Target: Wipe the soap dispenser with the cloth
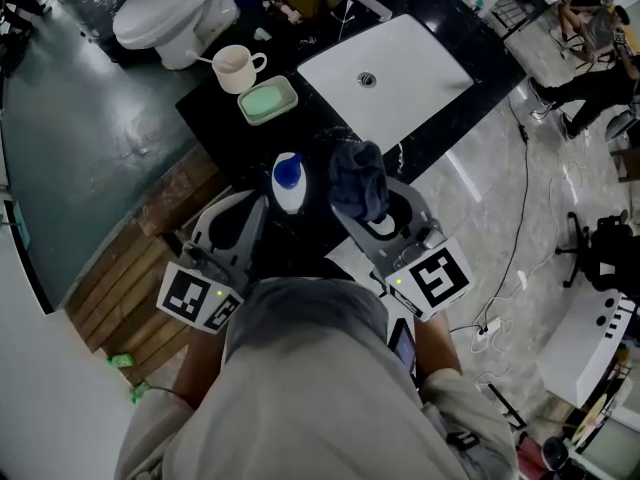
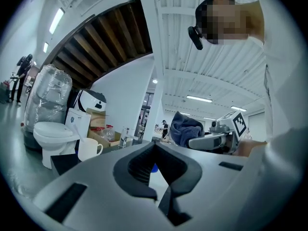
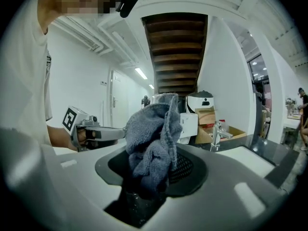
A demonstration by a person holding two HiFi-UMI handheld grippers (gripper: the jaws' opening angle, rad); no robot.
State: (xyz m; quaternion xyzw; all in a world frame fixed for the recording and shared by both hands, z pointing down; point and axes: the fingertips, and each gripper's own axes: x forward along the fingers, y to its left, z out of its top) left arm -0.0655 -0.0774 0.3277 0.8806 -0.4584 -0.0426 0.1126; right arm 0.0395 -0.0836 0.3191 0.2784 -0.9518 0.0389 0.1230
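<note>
The soap dispenser (image 1: 288, 183), white with a blue top, sits at the tips of my left gripper (image 1: 270, 203), whose jaws are shut on it. In the left gripper view only a bit of its blue (image 2: 153, 168) shows between the closed pads of that gripper (image 2: 155, 150). My right gripper (image 1: 366, 210) is shut on a bunched dark blue-grey cloth (image 1: 358, 178), just right of the dispenser and level with it. In the right gripper view the cloth (image 3: 154, 143) stands up out of the jaws (image 3: 149, 186) and hides them. The two are close but apart.
Behind lies a black counter (image 1: 215, 118) with a white sink (image 1: 385, 68). A cup (image 1: 236, 68) and a green soap dish (image 1: 267, 100) stand at the far left of it. A toilet (image 1: 175, 8) is beyond. A tap (image 3: 215, 134) rises by the sink.
</note>
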